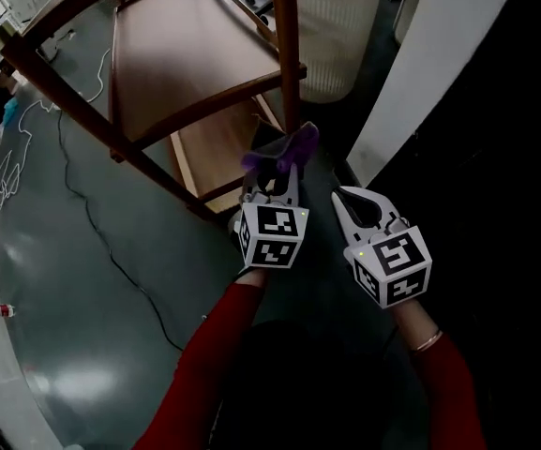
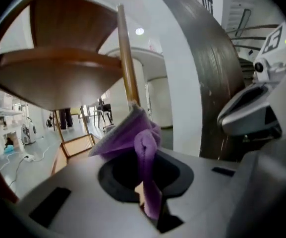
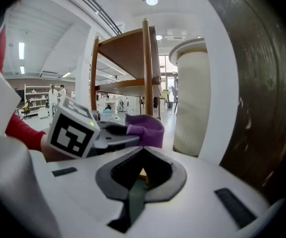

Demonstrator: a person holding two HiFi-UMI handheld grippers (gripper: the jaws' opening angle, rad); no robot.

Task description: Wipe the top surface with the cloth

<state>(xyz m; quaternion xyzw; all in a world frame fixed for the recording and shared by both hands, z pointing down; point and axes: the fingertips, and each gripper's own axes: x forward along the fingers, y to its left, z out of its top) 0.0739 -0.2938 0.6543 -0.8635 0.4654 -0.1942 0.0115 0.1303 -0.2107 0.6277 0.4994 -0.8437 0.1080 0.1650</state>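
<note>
A wooden shelf unit stands ahead, its top board [image 1: 195, 45] seen from above in the head view, with one upright post [image 1: 287, 54] near my grippers. My left gripper [image 1: 275, 178] is shut on a purple cloth [image 1: 284, 148], held just short of that post and below the top board. In the left gripper view the cloth [image 2: 143, 143] bunches up out of the left gripper [image 2: 147, 192], under the shelf boards [image 2: 58, 78]. My right gripper [image 1: 350, 202] hangs beside the left one, shut with nothing in it. From the right gripper [image 3: 142, 172] I see the cloth [image 3: 145, 128] and the shelf [image 3: 128, 48].
A white ribbed cylinder [image 1: 331, 36] stands right of the shelf, and a white panel [image 1: 439, 73] and a dark wooden surface [image 3: 261, 98] lie further right. A thin cable [image 1: 92, 223] runs over the grey floor on the left. People stand far off [image 3: 53, 95].
</note>
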